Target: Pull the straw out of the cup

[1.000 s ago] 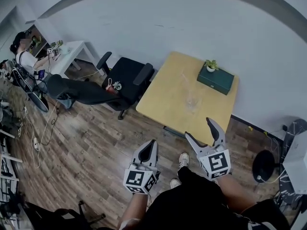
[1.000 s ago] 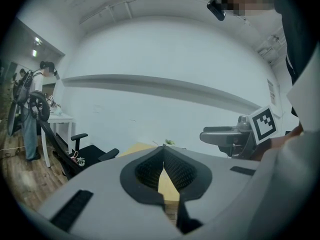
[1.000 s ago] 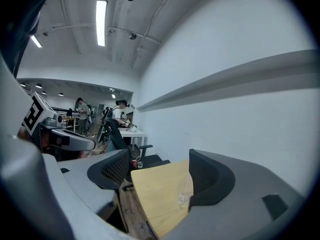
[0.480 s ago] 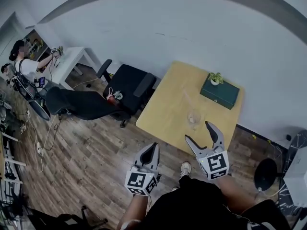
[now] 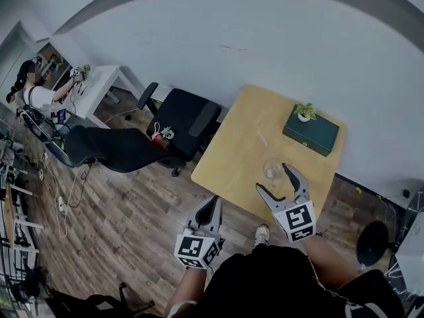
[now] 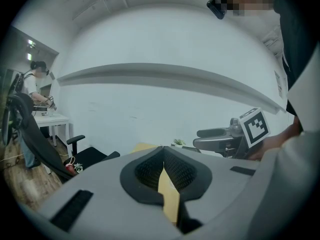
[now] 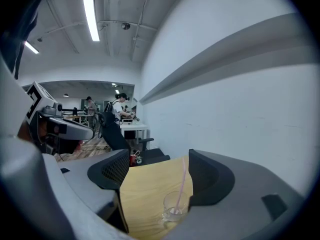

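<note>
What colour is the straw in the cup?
Pale pink straw; clearest in the right gripper view.

A potted plant point(image 5: 305, 111) tops a green box point(image 5: 311, 133) on the wooden table point(image 5: 242, 144).

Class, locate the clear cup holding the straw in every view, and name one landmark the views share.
Head view: clear cup right of centre, on the wooden table, close to its near edge.
Left gripper view: not in it.
Right gripper view: bottom centre, framed between the jaws.
Shared landmark: the wooden table, seen in all three.
</note>
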Tool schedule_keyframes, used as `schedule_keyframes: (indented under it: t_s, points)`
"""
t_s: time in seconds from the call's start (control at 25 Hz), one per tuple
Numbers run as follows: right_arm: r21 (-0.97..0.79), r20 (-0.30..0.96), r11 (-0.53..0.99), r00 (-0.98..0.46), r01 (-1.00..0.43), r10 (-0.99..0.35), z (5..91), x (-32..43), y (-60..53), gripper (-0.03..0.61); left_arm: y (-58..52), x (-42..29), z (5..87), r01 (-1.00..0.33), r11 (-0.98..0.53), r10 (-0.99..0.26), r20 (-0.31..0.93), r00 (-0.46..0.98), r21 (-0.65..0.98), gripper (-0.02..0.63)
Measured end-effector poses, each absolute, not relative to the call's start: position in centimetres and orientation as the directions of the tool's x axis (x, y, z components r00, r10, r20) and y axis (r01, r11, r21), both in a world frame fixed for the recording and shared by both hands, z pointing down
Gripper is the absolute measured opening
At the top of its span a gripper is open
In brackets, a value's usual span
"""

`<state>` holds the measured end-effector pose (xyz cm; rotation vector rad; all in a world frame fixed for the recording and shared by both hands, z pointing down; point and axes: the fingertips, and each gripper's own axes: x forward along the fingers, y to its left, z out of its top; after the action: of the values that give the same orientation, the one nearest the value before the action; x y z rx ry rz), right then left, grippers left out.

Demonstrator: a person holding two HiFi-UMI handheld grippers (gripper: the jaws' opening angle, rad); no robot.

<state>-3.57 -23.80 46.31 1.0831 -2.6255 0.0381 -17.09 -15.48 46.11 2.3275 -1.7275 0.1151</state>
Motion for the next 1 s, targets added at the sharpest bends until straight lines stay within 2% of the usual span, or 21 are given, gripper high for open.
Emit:
schedule_keyframes:
  t_s: [0.6, 1.0]
  points:
    - [0.085, 0.359, 0.712, -0.645, -0.697, -0.675, 49.7, -6.1, -28.2, 0.374, -19.6, -20.3, 47.3, -0.944, -0.286, -0.922, 0.22, 0.317, 0.161, 0.02]
    - [0.078, 0.466, 0.648, -0.547, -0.758, -0.695, 54.3, -5.5, -31.2, 0.35, -24.7, -21.9, 46.6, -0.92, -0.367, -0.901, 0.194, 0.388, 0.138, 0.018]
